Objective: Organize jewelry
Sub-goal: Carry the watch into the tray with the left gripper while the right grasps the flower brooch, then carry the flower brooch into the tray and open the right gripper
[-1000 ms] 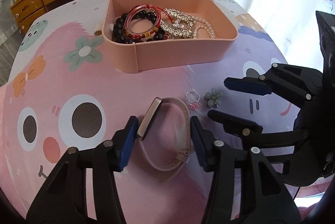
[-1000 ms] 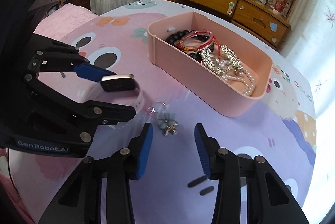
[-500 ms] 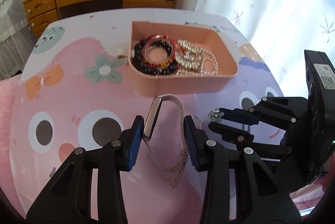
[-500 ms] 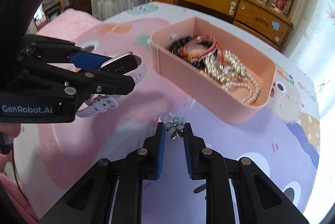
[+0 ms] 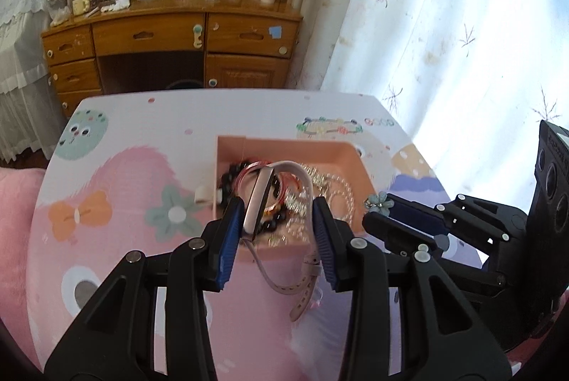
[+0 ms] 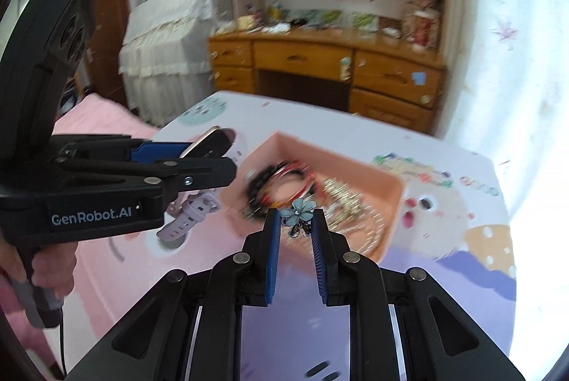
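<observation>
Left gripper (image 5: 279,231): blue pads closed partway on the watch; the left pad presses the case edge, and contact at the right pad is hard to judge because the strap hides it.
Watch (image 5: 258,203): pale pink strap, slim case held edge-on between the left pads; the strap loops up ahead of the fingertips and its buckle end hangs below and right of them. In the right wrist view the case face (image 6: 208,141) pokes out past the left pad, and the strap end below is blurred.
Right gripper (image 6: 296,224): pads narrowed to a small gap, pinching the flower piece at the very tips.
Flower piece (image 6: 298,208): blue-grey petals with a small centre stone; its lower part is dark and unclear, and what hangs from it cannot be made out. Also seen at the right fingertips from the left wrist view (image 5: 380,202).
Pink tray (image 5: 284,146): just ahead of and below both grippers; its near wall is partly hidden by the left pads.
Tray contents: dark bead bracelet (image 6: 258,185), red bangles (image 5: 249,173), pearl strand (image 5: 343,190); all motion-blurred, and separate pieces are hard to count.
Table cover (image 5: 117,174): cartoon print beneath the tray; the near part is hidden by the gripper bodies.
Wooden desk (image 5: 170,36): far beyond the tray, with a cluttered top.
Curtain (image 5: 444,25): far right, washed out by light.
</observation>
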Demonstrator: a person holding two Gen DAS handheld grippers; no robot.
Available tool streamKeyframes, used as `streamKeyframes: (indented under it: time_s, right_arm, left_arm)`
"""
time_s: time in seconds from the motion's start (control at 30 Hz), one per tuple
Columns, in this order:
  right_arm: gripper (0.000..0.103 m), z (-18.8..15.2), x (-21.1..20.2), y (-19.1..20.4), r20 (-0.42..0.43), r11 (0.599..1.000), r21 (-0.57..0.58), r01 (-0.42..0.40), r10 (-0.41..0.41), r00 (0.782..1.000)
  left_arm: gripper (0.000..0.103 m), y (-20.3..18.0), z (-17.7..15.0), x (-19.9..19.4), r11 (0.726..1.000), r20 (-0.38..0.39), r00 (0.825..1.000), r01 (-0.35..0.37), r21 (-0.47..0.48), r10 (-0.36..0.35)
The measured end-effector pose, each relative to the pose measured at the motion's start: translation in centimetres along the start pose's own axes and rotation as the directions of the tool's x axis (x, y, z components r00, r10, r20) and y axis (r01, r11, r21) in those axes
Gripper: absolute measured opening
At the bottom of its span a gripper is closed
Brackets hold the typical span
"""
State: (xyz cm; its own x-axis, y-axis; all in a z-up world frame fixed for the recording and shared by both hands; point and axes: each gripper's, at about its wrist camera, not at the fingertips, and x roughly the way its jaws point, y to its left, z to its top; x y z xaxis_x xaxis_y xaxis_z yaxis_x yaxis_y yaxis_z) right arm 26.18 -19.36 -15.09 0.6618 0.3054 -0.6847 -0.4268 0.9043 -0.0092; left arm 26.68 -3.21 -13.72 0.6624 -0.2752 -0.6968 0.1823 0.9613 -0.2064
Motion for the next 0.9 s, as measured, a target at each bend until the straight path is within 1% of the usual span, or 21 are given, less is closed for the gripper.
streamKeyframes:
  time_s: [0.13,0.23,0.3,0.37,0.43,0.57,0.67,0.77,0.9]
  right_arm:
    - [0.018,1.2,-0.6,-1.3,0.015,0.999,0.027,0.041,-0.042,0.999]
    - [0.019,1.8,-0.4,-2.5,-0.006,0.997,0.065,0.052,-0.051,0.999]
    - [0.042,1.8,0.0,-3.0,-0.044,0.994,0.087,0.059,-0.055,0.998]
    - [0.042,1.8,0.0,-3.4,-0.043,0.994,0.09,0.06,-0.056,0.998]
    - [0.042,1.7,0.1,-3.5,-0.044,0.994,0.089,0.061,-0.057,0.997]
    - [0.042,1.3,-0.1,-3.5,-0.049,0.995,0.084,0.053,-0.049,0.998]
    - [0.042,0.7,0.1,-2.8,-0.055,0.996,0.069,0.053,-0.05,0.997]
    - [0.042,0.0,0.3,-2.0,-0.069,0.998,0.05,0.035,-0.031,0.997]
    - [0.042,-1.6,1.0,-0.6,-0.107,0.999,0.033,-0.008,0.012,0.994]
  left_arm:
    - [0.036,-0.9,1.7,0.9,0.999,0.033,0.999,0.012,0.034,-0.013]
    - [0.041,-1.3,2.6,1.8,0.999,0.019,1.0,0.013,0.03,-0.013]
    - [0.046,-1.4,3.0,2.3,0.999,0.01,1.0,0.007,0.034,-0.008]
    - [0.053,-1.5,2.9,2.6,1.0,0.004,1.0,0.008,0.03,-0.008]
    - [0.055,-1.3,3.0,2.7,1.0,-0.001,1.0,0.015,0.012,-0.015]
    - [0.066,-0.4,2.8,2.4,1.0,0.003,1.0,0.015,-0.018,-0.015]
    - [0.068,0.4,2.6,2.0,0.999,0.004,1.0,-0.008,-0.039,0.008]
    - [0.069,1.2,1.9,1.5,0.998,-0.01,1.0,-0.024,-0.056,0.024]
    - [0.07,2.6,0.1,1.2,0.993,-0.066,0.996,-0.073,-0.088,0.067]
